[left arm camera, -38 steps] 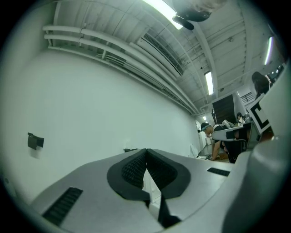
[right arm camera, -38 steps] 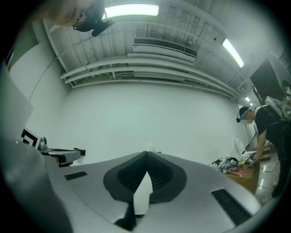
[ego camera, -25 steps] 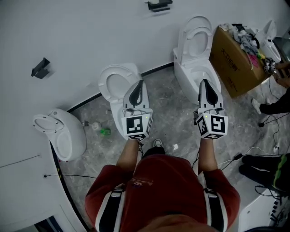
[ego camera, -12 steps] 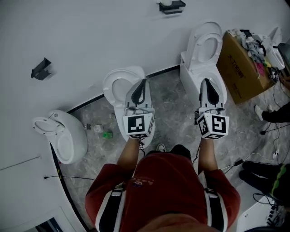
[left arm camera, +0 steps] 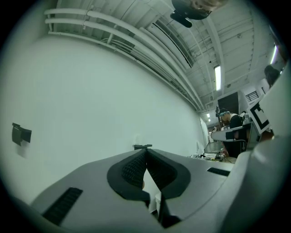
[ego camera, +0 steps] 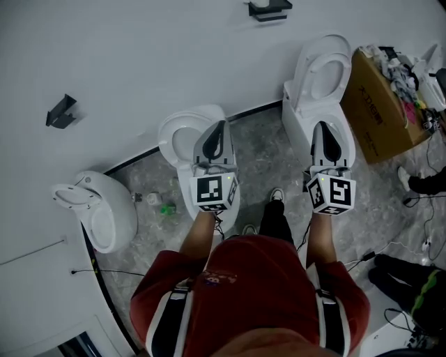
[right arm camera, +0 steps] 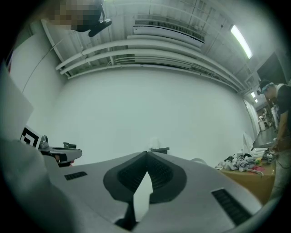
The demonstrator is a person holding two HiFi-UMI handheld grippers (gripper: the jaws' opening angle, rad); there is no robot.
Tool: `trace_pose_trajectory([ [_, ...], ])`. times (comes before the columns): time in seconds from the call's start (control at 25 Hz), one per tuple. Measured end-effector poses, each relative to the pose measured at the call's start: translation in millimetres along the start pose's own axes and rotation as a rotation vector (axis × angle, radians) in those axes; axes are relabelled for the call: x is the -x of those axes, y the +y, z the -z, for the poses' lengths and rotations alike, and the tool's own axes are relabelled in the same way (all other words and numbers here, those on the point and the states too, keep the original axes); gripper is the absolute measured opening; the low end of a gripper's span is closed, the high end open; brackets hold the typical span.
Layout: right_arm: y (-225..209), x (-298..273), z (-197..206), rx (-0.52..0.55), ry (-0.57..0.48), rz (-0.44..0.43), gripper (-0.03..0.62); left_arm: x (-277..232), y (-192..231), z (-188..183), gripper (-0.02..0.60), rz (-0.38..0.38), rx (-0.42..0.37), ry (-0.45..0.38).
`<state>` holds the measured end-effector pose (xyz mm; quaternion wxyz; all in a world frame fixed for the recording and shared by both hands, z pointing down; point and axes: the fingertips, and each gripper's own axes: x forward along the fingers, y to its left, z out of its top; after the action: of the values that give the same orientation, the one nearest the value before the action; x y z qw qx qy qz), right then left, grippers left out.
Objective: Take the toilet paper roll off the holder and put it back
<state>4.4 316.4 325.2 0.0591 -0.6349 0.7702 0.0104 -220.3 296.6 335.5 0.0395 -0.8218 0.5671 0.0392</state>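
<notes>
Approach to the wall-mounted roll holder

Both claws are pressed together with nothing in them. The left gripper [ego camera: 218, 130] is over the middle toilet [ego camera: 171, 127] and the right gripper [ego camera: 325, 130] over the right-hand toilet [ego camera: 310, 66]. The toilet paper roll [ego camera: 260, 3] sits on its black holder [ego camera: 273, 10] at top centre, well ahead. Best to step closer, spread the jaws before reaching, then square them across the roll.

The top edge cuts off the toilet paper roll [ego camera: 260, 3] on its holder [ego camera: 273, 9].
</notes>
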Motion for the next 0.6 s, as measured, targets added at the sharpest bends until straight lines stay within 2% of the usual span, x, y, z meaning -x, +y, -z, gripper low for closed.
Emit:
trace_pose_trajectory([
  [0.6,-148,-140,6,-0.044,0.022,-0.003,0.009,-192,-49,12,0.018,-0.028,-0.012,0.032],
])
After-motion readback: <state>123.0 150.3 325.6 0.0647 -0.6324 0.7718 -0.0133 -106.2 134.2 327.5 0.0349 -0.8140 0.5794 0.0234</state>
